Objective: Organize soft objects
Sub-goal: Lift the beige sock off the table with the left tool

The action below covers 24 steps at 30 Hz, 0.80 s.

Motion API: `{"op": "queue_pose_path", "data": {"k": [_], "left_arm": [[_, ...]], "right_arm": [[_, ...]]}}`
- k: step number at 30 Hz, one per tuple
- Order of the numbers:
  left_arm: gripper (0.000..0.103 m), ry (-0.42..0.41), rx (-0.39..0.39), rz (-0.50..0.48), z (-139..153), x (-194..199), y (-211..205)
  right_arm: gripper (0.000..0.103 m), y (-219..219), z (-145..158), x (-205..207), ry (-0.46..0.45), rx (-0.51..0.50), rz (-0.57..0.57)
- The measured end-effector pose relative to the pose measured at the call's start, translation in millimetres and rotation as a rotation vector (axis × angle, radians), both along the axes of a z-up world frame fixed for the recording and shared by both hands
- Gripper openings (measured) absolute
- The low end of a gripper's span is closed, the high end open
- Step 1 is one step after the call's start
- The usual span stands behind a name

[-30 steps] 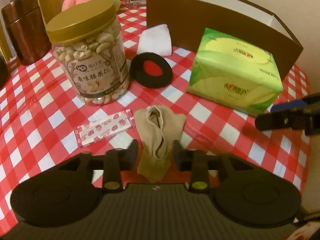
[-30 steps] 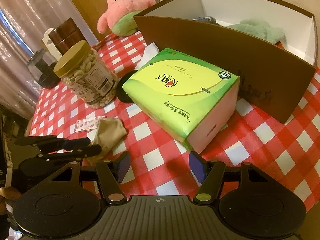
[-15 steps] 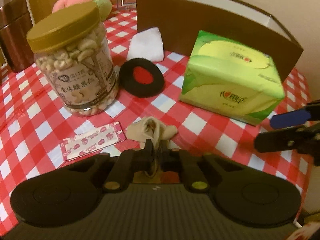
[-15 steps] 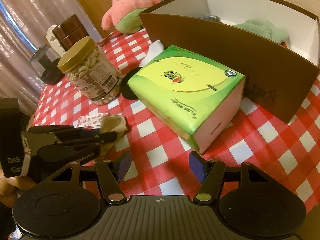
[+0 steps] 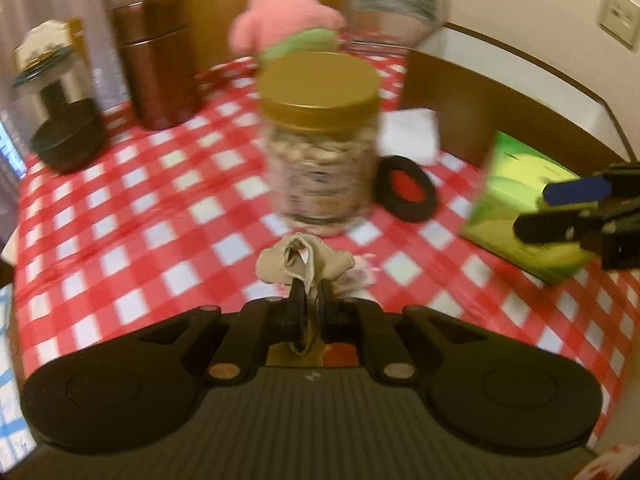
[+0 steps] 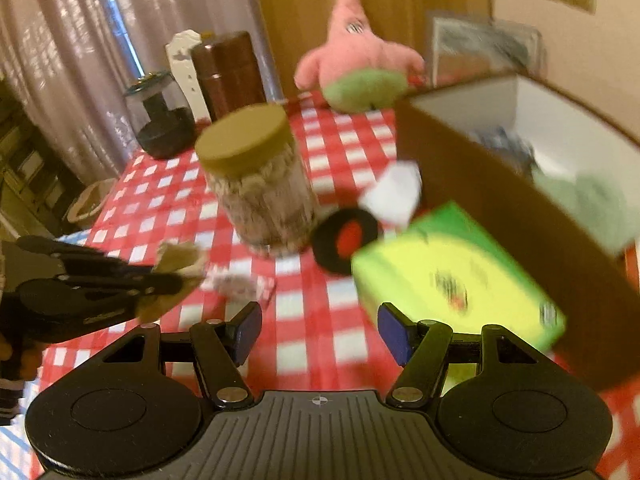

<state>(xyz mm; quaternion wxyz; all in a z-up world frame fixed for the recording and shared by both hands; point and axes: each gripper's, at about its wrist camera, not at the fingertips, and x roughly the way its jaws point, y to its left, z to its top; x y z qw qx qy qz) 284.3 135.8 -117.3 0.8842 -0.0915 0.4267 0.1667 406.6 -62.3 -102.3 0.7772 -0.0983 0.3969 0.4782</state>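
The left claw [image 5: 311, 300] is clenched on the beige sock [image 5: 304, 260], whose bunched end sticks out past the fingertips, lifted above the checkered bench [image 5: 120, 240] just in front of the nut jar [image 5: 320, 148]. The right claw [image 6: 320, 332] is released, holding nothing, its blue-padded fingers [image 6: 390, 334] spread over the bench beside the green tissue pack [image 6: 460, 284]. The brown box [image 6: 520, 216] stands behind the pack, with a pale green cloth [image 6: 588, 204] inside.

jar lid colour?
Gold; the jar lid shows best in the left wrist view.
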Motion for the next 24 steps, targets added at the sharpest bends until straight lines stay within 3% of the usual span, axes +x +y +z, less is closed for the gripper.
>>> {"op": "queue_pose_path", "data": {"k": [7,12,24], "left_arm": [[0.007,-0.012,0.003,0.090,5,-2,28],[0.007,-0.020,-0.006,0.118,4,2,42],[0.007,0.001,-0.040,0.160,-14,15,64]], "right_arm": [[0.067,53,6,29,-0.062,-0.067,0.109],[0.076,84,-18,54,-0.032,-0.149,0.171],[0.077,128,-69,94,0.038,-0.297,0.193]]}}
